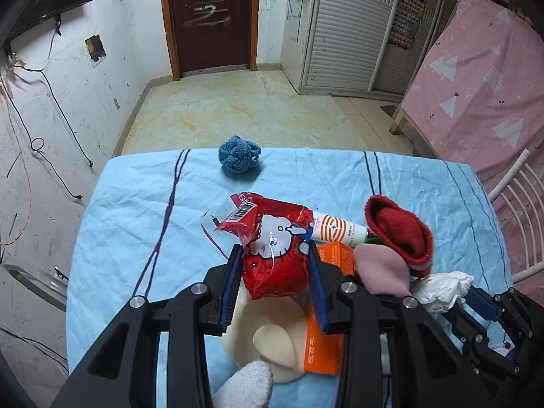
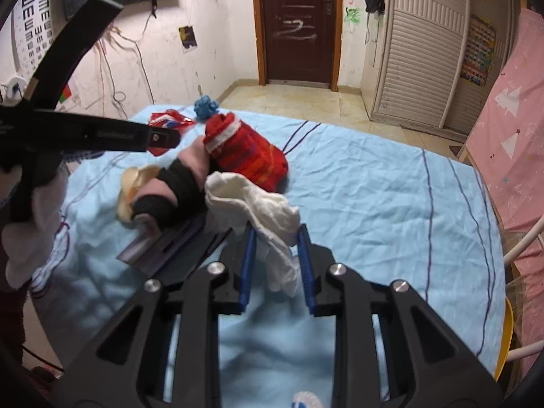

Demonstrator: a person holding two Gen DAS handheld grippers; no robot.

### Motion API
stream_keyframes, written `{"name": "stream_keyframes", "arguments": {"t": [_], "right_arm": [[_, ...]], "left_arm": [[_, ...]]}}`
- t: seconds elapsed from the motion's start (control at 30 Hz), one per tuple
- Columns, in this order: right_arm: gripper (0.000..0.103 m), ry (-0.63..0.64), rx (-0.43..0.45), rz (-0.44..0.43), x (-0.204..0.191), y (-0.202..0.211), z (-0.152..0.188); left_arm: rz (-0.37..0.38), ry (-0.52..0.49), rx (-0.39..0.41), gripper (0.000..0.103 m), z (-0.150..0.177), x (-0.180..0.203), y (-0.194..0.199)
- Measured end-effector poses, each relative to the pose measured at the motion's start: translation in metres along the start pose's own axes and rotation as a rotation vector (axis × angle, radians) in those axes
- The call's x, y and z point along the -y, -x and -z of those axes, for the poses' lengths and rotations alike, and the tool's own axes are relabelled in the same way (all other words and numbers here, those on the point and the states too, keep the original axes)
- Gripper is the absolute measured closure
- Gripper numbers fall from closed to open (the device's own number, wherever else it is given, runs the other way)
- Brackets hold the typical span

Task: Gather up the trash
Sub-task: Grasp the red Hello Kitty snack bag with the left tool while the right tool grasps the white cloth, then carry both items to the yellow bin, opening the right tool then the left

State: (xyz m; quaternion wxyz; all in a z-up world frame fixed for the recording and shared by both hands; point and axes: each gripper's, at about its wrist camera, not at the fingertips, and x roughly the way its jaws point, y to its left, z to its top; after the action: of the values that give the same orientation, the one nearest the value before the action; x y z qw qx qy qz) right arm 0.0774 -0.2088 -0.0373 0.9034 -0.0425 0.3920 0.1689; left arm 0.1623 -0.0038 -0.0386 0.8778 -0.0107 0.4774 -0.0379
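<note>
clamped: left gripper (image 1: 275, 265) on red wrapper (image 1: 272, 238), right gripper (image 2: 276, 255) on white tissue (image 2: 258, 204). best lifted straight up, clear of red sock (image 2: 251, 156).

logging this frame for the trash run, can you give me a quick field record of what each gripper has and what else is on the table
surface: table under light blue cloth
left gripper: fingers closed on red cartoon wrapper
right gripper: fingers closed on crumpled white tissue
beside the wrapper: orange box, striped tube, red sock, pink sock
far edge: blue knitted ball
bin: none visible
</note>
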Motion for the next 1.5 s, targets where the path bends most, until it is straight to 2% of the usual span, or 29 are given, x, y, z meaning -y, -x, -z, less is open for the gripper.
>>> {"name": "stream_keyframes", "arguments": {"t": [0.27, 0.63, 0.9, 1.1, 1.3, 1.5], "right_arm": [[0.081, -0.053, 0.078, 0.008, 0.016, 0.04, 0.013], [0.08, -0.15, 0.174, 0.056, 0.063, 0.089, 0.036], [0.08, -0.254, 0.221, 0.133, 0.122, 0.122, 0.065], [0.08, -0.33, 0.237, 0.239, 0.169, 0.138, 0.091], [0.08, -0.386, 0.221, 0.306, 0.208, 0.136, 0.113], [0.08, -0.406, 0.202, 0.355, 0.235, 0.124, 0.123]], "left_arm": [[0.001, -0.027, 0.077, 0.076, 0.006, 0.019, 0.048], [0.037, -0.118, 0.152, 0.076, 0.013, 0.094, 0.089], [0.102, -0.208, 0.17, 0.076, 0.018, 0.169, 0.097], [0.174, -0.261, 0.161, 0.076, 0.022, 0.23, 0.091], [0.234, -0.331, 0.155, 0.076, 0.032, 0.283, 0.083], [0.251, -0.39, 0.146, 0.076, 0.036, 0.327, 0.073]]}}
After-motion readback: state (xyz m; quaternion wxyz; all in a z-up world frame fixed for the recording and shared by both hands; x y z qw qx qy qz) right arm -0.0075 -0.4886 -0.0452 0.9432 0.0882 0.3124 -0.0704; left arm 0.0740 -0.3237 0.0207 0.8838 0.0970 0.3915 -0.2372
